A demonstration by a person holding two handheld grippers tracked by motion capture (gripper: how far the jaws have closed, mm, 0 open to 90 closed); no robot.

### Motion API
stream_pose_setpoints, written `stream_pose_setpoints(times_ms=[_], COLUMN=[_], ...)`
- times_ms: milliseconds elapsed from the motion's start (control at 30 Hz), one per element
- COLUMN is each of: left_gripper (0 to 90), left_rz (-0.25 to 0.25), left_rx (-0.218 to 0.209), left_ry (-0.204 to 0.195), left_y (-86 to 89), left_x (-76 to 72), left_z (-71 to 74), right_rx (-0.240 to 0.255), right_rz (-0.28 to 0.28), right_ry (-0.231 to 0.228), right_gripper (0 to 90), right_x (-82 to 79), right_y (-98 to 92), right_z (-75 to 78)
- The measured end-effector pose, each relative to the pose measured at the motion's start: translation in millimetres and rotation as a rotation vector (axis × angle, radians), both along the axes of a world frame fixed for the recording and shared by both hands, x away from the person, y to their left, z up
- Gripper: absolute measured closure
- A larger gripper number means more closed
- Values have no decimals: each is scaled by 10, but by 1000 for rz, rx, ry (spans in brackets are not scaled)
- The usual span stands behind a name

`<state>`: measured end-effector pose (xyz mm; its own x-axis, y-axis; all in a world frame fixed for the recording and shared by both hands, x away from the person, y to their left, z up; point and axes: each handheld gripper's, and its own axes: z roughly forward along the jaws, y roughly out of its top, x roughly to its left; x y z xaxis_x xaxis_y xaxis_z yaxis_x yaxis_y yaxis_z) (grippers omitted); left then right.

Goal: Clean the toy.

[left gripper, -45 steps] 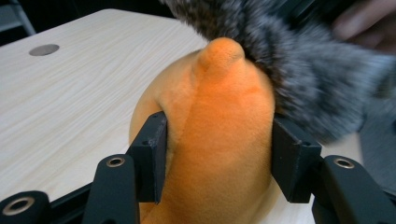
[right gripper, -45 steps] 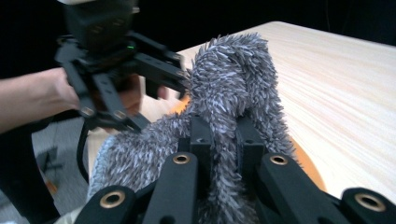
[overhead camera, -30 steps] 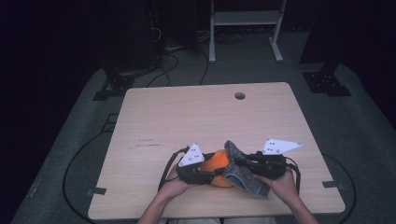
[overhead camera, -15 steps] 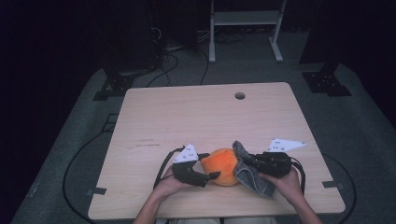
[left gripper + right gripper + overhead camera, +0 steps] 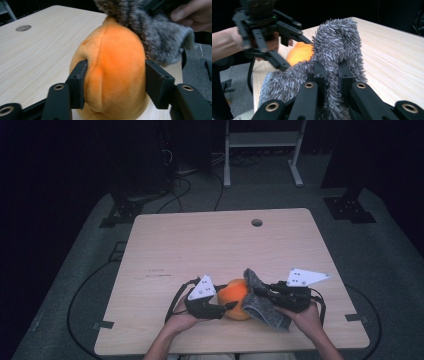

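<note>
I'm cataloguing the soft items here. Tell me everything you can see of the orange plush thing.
The orange plush thing is a rounded, dome-like soft piece with a short velvety pile, a sewn seam and a paler base. It rests on the wooden table near the front edge. The left gripper has a jaw at each side of it, one denting the fabric. A grey furry cloth, pinched by the right gripper, lies against its top.

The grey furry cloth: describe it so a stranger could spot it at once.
Start at the wooden table and go to its near edge, where two hands hold black grippers. The grey cloth sits pinched in the right gripper, draped against the right side of the orange plush. It is the one shaggy, grey thing there; its neighbour is smooth and bright orange.
</note>
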<state>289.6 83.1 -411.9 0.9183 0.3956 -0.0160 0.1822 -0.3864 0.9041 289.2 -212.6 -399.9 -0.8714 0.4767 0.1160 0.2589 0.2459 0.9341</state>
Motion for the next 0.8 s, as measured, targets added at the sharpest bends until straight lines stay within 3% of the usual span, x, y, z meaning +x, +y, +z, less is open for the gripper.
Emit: stream_pose_setpoints(times_ms=[100,200,267,300,367,433,500,567,600,667,700,800], left_gripper=[205,105,132,159,319,379,392,398,400,401,401,388], left_rz=[12,27,-1,-3,13,-1,-7,-8,-7,-7,-7,-13], left_rx=[-54,-34,-25,-25,-31,-42,-49,-30,-11,-20,-22,-25], left_ry=[38,98,121,108,50,22,4,1,4,22,24,25], left_y=[51,42,-7,-26,-20,7,37,55,58,74,74,68], left_x=[68,137,148,132,82,52,37,41,49,65,68,64], left_z=[-31,-110,-172,-182,-146,-84,-41,-55,-74,-109,-115,-127], right_rx=[1,22,24,25,18,30,39,38,21,-21,-15,-54], right_rz=[-14,-19,-9,-2,10,13,18,20,13,-8,-23,-100], right_ry=[15,43,40,35,21,5,-8,-13,-6,15,37,73], right_gripper=[807,807,807,807,807,807,807,807,807,807,807,807], right_x=[20,54,46,38,6,-30,-42,-35,-19,38,76,151], right_y=[-40,-89,-73,-61,-24,-11,-2,15,25,21,-13,-142], right_z=[-41,-65,-60,-52,-23,14,46,40,24,-64,-104,-157])
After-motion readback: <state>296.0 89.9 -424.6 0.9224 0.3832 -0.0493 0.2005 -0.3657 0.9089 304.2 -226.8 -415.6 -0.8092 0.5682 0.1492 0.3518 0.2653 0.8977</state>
